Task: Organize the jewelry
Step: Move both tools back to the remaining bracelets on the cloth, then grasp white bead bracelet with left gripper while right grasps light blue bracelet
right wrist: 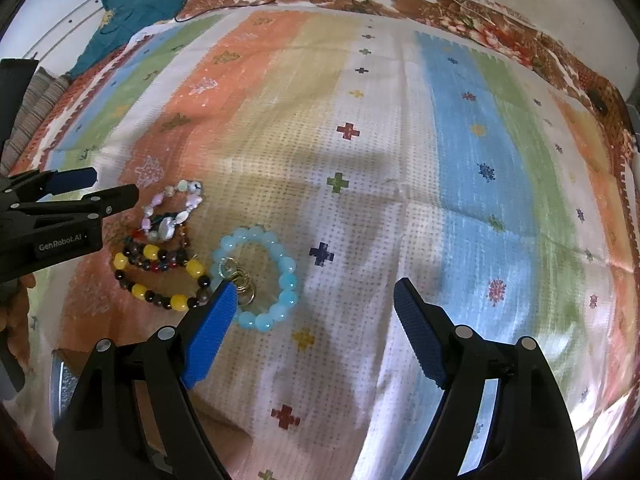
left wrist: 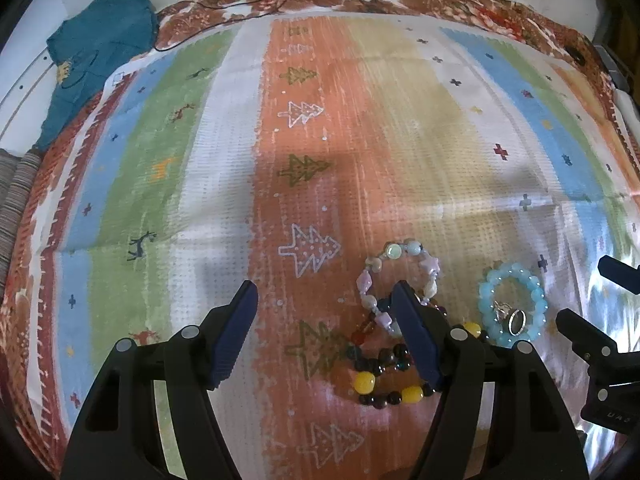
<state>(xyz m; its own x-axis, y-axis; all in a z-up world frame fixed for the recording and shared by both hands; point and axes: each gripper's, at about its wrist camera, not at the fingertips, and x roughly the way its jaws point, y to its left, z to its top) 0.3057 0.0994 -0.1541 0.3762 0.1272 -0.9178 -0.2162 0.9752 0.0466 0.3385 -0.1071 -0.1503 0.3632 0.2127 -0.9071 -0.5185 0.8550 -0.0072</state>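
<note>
- A striped cloth [right wrist: 400,208] printed with trees and crosses covers the bed.
- Three bracelets lie on it: pastel bead bracelet [right wrist: 173,210] overlapping dark-and-yellow bead bracelet [right wrist: 160,276], light-blue bead bracelet [right wrist: 260,280] just beside, rings [right wrist: 242,280] inside.
- Teal garment [left wrist: 96,48] at the far-left corner.

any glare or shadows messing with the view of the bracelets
Left wrist view: a broad soft shadow crosses the striped cloth, glare whitens its right edge, and the blue bracelet stays clear. Right wrist view: similar shadow, glare lower right, strong fisheye bending.
</note>
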